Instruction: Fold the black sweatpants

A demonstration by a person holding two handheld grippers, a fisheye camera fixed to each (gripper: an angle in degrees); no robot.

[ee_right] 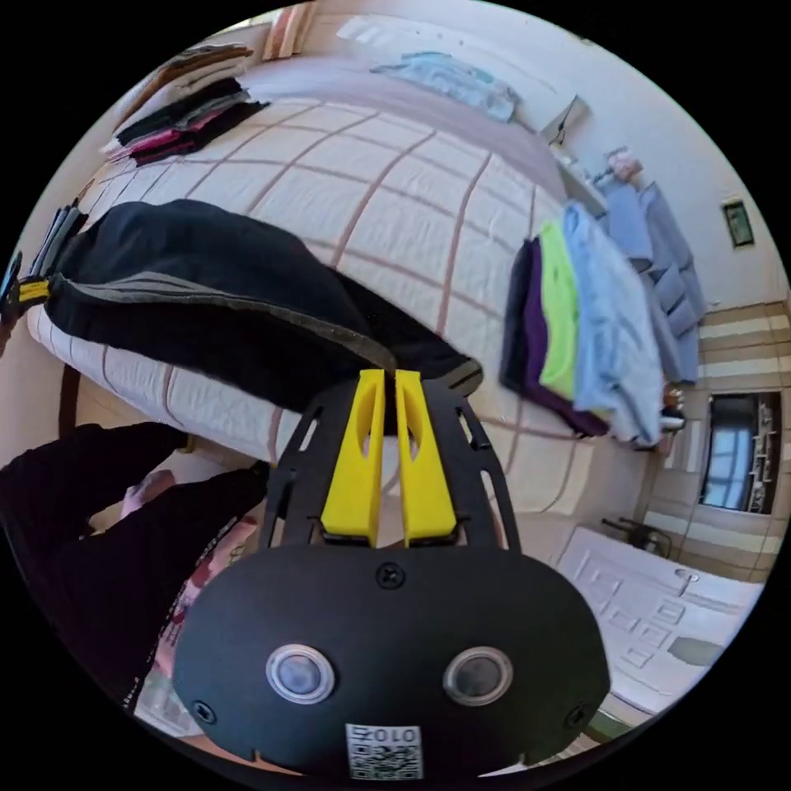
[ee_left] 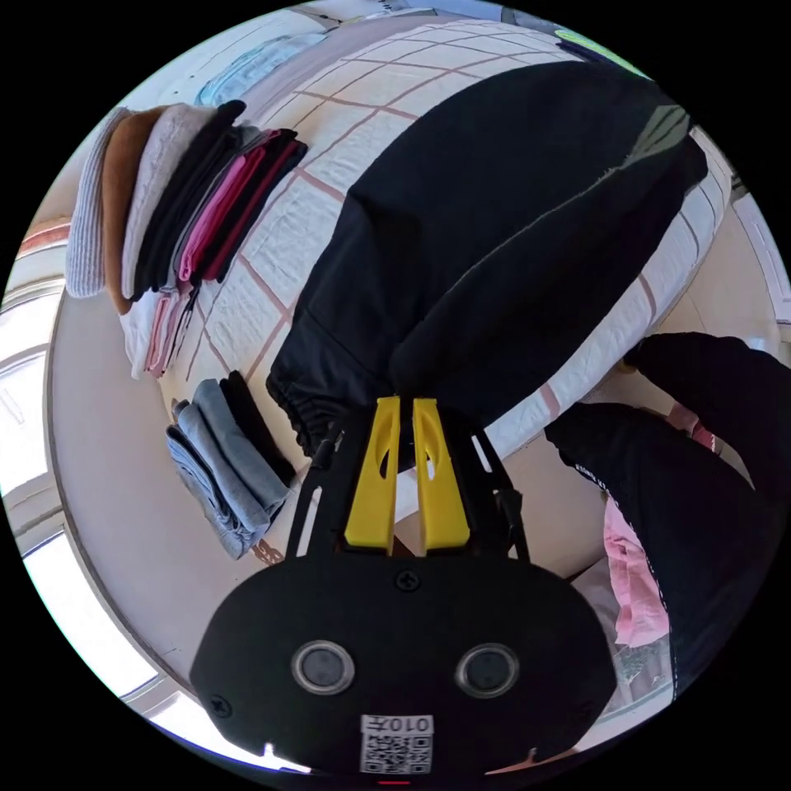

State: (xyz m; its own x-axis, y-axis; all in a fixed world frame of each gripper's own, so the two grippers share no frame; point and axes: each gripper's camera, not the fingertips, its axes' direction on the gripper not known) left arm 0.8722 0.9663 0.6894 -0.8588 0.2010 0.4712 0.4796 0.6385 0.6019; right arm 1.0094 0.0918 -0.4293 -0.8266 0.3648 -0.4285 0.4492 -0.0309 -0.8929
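Sweatpants (ee_left: 511, 247), black, lie across the near edge of the bed (ee_left: 329, 156), stretched lengthwise between my two grippers over the white quilt with its pinkish grid lines. From the left gripper view I see my left gripper (ee_left: 406, 404) with its yellow jaws nearly together, pinching the dark fabric at the cuffed, gathered end of the sweatpants, right at the bed's edge. From the right gripper view my right gripper (ee_right: 383, 377) has its jaws drawn close as well, nipping the opposite end of the sweatpants, where a grey stripe runs along the leg; the other gripper's yellow tip shows at the far end of the garment there. On the bed beyond the sweatpants sits a tall stack of folded clothes (ee_left: 173, 231) in grey, brown, black and pink, and nearer the bed's edge a smaller folded pile (ee_left: 227, 470) of grey and dark pieces. Another folded stack (ee_right: 585, 329) in purple, lime and pale blue rests on the bed past my right gripper. A person's dark sleeve (ee_left: 684, 494) shows just off the bed's edge.
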